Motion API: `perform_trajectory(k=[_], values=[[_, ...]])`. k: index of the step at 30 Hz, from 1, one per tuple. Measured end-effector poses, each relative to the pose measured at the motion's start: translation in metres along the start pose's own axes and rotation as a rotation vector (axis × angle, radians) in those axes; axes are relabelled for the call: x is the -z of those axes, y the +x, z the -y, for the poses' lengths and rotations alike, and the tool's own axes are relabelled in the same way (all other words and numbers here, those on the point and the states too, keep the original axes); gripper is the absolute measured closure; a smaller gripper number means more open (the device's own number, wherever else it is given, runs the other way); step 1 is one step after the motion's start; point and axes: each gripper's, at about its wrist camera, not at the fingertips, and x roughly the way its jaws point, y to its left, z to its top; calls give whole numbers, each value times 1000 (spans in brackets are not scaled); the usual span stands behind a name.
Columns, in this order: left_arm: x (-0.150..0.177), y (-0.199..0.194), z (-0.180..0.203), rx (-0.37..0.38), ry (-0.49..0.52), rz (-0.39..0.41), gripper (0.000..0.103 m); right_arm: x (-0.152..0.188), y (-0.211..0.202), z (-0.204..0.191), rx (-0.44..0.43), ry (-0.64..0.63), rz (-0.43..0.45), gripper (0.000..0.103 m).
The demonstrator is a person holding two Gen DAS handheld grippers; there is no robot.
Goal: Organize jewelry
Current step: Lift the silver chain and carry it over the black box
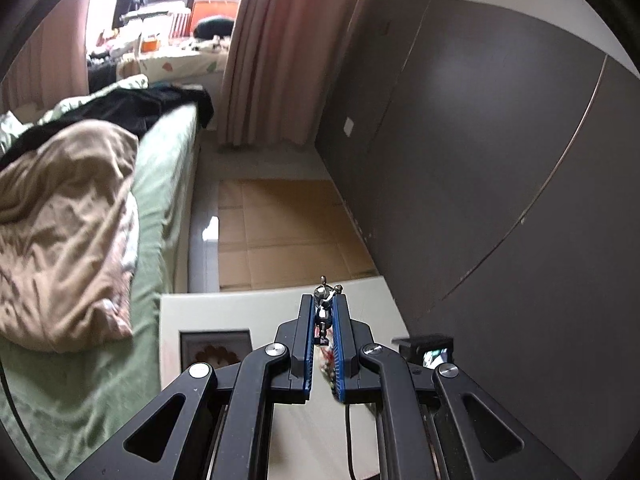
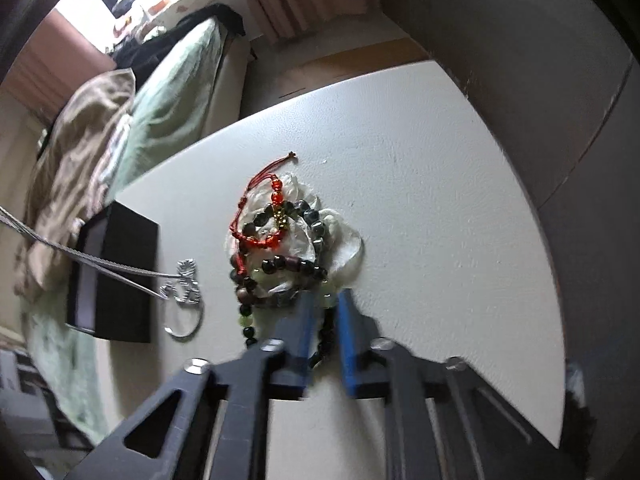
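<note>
My left gripper is shut on a silver necklace, pinched between its blue pads above the white table. In the right wrist view the necklace's silver chain and pendant hang over the table beside a black jewelry box. My right gripper has its jaws narrowly apart around a dark beaded bracelet at the near edge of a jewelry pile with a red cord bracelet and several beaded bracelets on a clear bag.
The jewelry box also shows in the left wrist view, open. A bed with green sheet and beige blanket lies left of the table. A dark wardrobe stands on the right. A small black device sits on the table's right.
</note>
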Motion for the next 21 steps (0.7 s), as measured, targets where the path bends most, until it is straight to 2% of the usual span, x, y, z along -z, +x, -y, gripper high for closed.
perform_trajectory(k=[2,9,15,21], values=[[-7,-11,-1,-7,2,23,95,0,-4,2,-29,3,2,93],[-30,-47,-3,-23,12,97,95,-1,-45,12,-154,60,93,93],[-53,-80,-5,-46,23,166,95,3,-76,12,-208,77,164,93],[-65,-94,-9,-86,40,201,95,4,-99,7,-248,80,224,93]])
